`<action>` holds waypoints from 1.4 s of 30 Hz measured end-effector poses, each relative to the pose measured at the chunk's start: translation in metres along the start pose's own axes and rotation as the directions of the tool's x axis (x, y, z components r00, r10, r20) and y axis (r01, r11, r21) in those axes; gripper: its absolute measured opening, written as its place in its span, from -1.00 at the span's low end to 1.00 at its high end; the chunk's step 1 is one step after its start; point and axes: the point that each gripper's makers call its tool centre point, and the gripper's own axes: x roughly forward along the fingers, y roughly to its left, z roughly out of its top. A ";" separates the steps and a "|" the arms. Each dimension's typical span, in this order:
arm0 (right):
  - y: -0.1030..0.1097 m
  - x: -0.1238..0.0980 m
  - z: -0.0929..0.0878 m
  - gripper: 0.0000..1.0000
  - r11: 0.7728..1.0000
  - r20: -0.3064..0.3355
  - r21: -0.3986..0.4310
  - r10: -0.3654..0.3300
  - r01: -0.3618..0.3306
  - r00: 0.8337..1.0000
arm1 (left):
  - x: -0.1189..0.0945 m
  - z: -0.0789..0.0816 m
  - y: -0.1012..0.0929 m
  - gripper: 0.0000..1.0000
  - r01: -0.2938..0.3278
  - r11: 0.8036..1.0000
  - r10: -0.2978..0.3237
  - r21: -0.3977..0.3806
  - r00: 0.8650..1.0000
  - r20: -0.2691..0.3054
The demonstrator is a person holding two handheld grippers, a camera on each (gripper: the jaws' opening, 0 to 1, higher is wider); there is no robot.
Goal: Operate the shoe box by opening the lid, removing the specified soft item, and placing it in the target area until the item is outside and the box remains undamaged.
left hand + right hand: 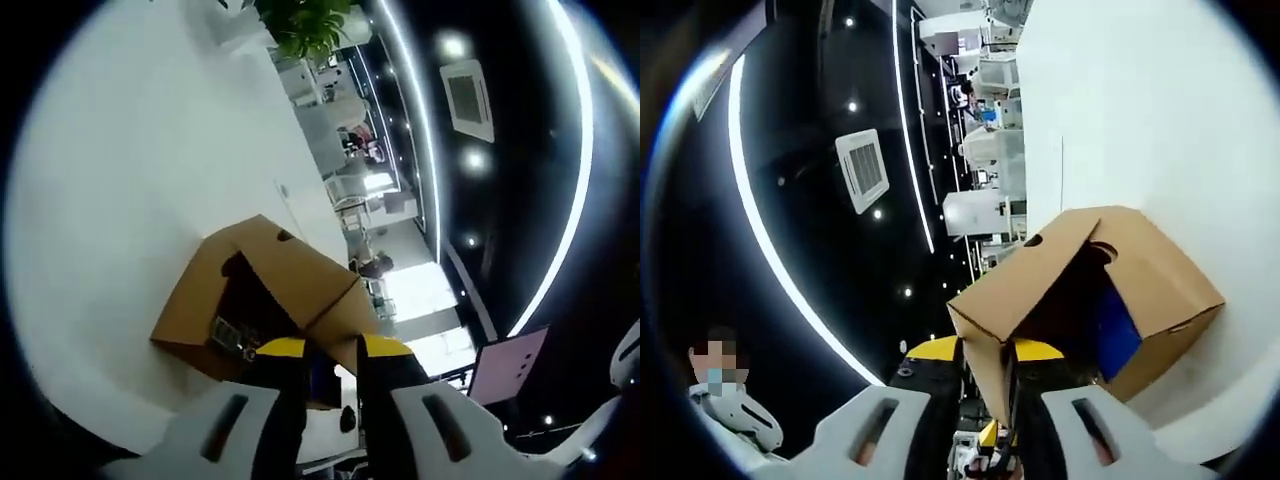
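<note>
I am finding no readable text; a small label (pixel 228 335) on the cardboard shoe box (pixel 262 290) is showing only blurred marks too small for me to read.

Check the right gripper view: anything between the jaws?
Yes. In the right gripper view, the raised cardboard lid of the shoe box runs down between the right gripper's yellow-tipped jaws. A blue item sits inside the box.

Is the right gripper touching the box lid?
Touching: in the right gripper view the right gripper's jaws close on the shoe box lid's edge.
</note>
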 end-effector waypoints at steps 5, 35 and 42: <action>0.007 0.005 0.002 -0.74 1.000 -0.005 -0.014 0.005 -0.006 1.000 | 0.004 0.007 -0.010 -0.65 0.005 0.999 -0.005 0.048 1.000 -0.003; 0.018 0.004 0.018 -0.76 0.959 0.051 -0.247 -0.130 0.139 0.990 | 0.012 0.021 -0.023 -0.68 0.018 0.995 -0.019 0.098 1.000 0.006; 0.018 -0.001 0.011 -0.77 0.802 0.002 -0.551 -0.276 0.231 0.961 | 0.014 0.022 -0.027 -0.69 0.021 0.994 -0.021 0.107 1.000 -0.002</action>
